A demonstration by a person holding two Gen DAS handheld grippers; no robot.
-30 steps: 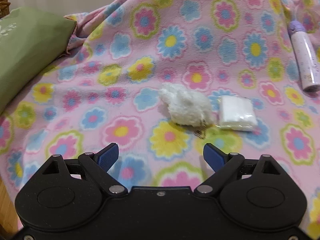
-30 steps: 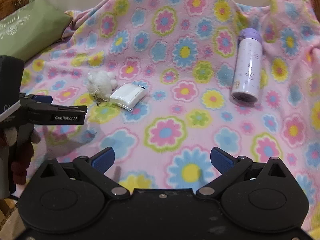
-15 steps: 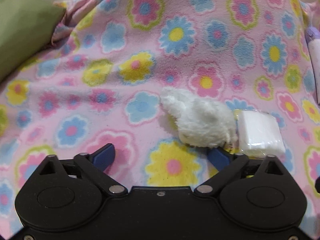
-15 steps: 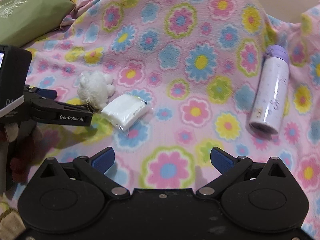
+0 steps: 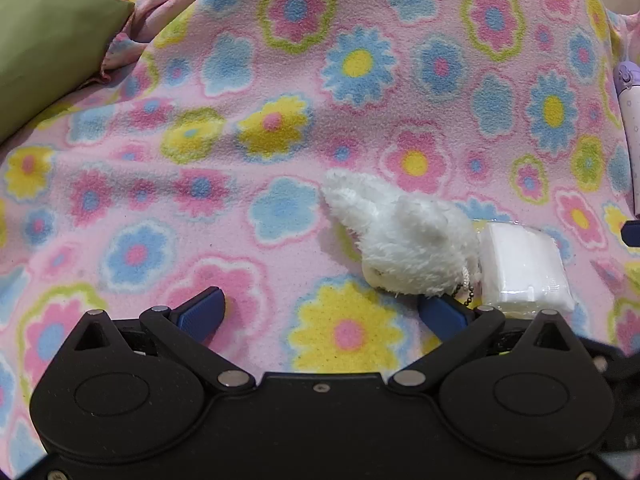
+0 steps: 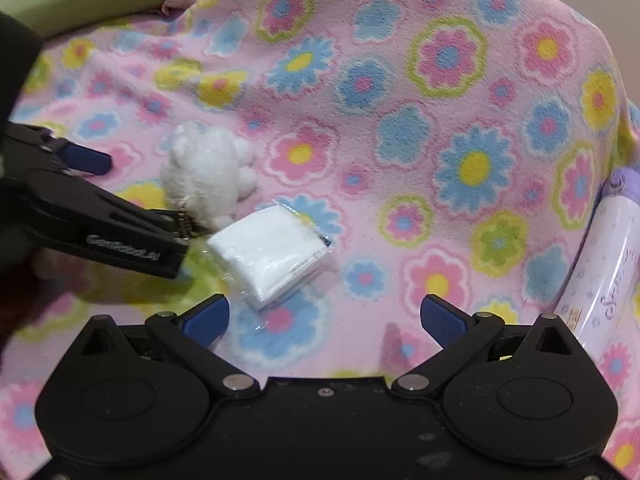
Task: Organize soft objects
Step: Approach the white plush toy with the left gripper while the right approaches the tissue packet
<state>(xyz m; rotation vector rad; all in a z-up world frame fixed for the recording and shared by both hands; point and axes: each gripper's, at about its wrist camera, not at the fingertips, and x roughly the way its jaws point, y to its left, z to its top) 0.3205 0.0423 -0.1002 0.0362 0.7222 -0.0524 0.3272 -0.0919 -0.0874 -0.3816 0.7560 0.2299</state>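
Observation:
A white plush toy (image 5: 408, 252) with a small bead chain lies on the flowered pink blanket (image 5: 280, 80). A clear-wrapped white tissue pack (image 5: 524, 264) touches its right side. My left gripper (image 5: 322, 313) is low over the blanket, its jaws opening, with only blanket between them. Its right finger (image 5: 442, 314) sits just under the plush's near edge. In the right wrist view, my right gripper (image 6: 325, 314) stands open just in front of the tissue pack (image 6: 272, 252), the pack near its left finger. The plush (image 6: 208, 168) and left gripper (image 6: 144, 210) show at left.
A lilac and white bottle (image 6: 600, 276) lies on the blanket at the right, also at the edge of the left wrist view as the bottle (image 5: 630, 120). A green cushion (image 5: 48, 40) rests at the back left. The blanket rises in folds behind.
The left gripper came forward and down to the plush and its jaws widened. The right gripper moved left toward the tissue pack, so the bottle slid to the right edge.

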